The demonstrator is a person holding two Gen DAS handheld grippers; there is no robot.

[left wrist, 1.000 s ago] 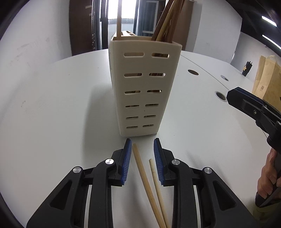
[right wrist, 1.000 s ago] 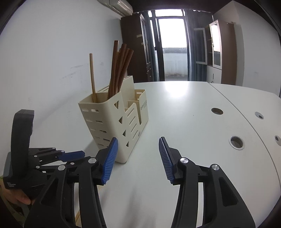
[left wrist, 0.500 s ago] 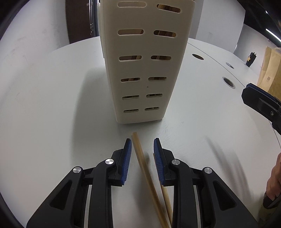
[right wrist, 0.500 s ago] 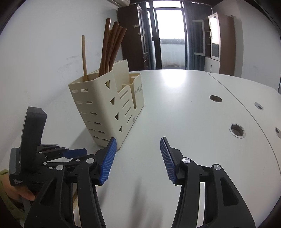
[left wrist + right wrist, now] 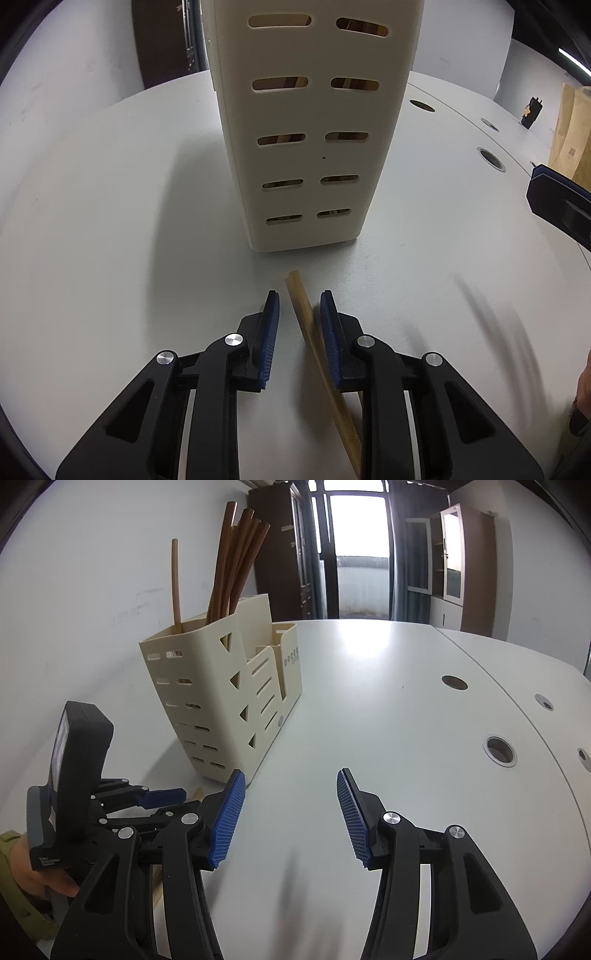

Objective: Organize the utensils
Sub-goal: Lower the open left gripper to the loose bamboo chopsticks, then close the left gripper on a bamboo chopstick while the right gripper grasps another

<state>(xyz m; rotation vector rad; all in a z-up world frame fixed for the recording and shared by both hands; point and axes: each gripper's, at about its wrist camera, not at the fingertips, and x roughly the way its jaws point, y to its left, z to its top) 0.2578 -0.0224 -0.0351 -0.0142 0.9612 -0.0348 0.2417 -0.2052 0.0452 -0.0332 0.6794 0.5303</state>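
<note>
Left wrist view: the left gripper (image 5: pixel 298 299) is parted around a pale chopstick (image 5: pixel 308 325) lying on the white table (image 5: pixel 110 221) — right pad touching it, left pad apart. At 12 o'clock, just beyond, stands the cream utensil holder (image 5: pixel 310 147). Right gripper (image 5: pixel 291 805) hangs wide open, empty — holder at its 10 o'clock.

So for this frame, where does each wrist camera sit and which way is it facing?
Left wrist: on the left gripper, low over the table, facing the utensil holder; its fingers straddle a chopstick.
Right wrist: on the right gripper, facing across the table toward the windows; jaws wide, person's hand at lower left.
Shared: holder, chopstick, table, each other's gripper.
</note>
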